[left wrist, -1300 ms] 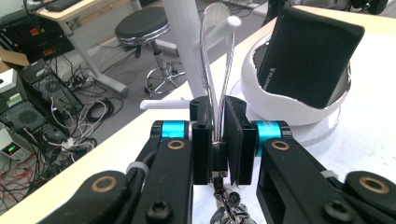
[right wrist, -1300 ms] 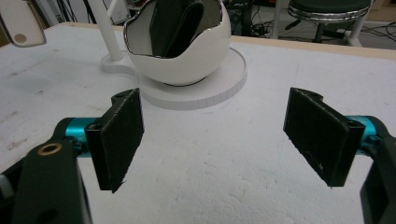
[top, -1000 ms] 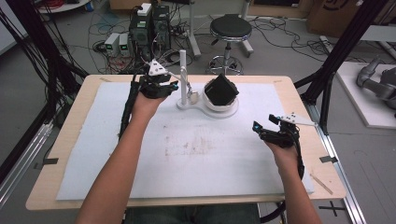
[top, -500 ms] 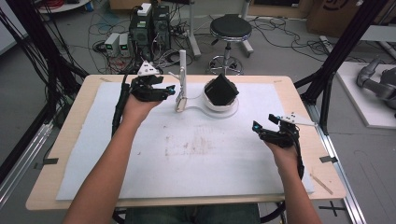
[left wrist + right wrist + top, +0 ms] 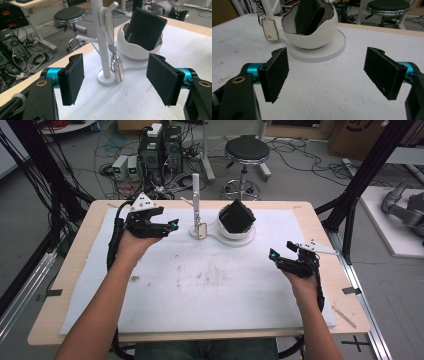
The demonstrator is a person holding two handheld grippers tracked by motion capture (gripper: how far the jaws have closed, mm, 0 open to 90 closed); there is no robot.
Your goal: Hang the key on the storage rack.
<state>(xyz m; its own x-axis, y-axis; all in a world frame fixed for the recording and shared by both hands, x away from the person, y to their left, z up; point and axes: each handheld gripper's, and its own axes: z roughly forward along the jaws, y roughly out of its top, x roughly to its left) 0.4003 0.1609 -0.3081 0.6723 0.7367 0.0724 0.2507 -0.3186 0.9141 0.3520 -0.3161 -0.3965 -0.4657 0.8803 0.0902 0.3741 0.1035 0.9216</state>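
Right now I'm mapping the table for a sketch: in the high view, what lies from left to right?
Left hand-held gripper → white stand with hanging key fob → white bowl holding black wallet → right hand-held gripper.

Evenly and brightly lit from overhead, with soft, faint shadows. Mild glare on the glossy white egg-shaped ceramic bowl [image 5: 312, 32]. Slightly soft throughout, backgrounds blurred.

A round black stool [image 5: 246, 151] stands on the floor beyond the far edge of the table [image 5: 65, 285]. To its left sit dark computer cases [image 5: 161, 145] and two small pale boxes [image 5: 126, 167], with cables [image 5: 85, 157] strewn across the floor around them. A white mat [image 5: 210, 290] covers most of the tabletop, smudged brown near its middle. Black frame posts [image 5: 370, 170] rise at the right.
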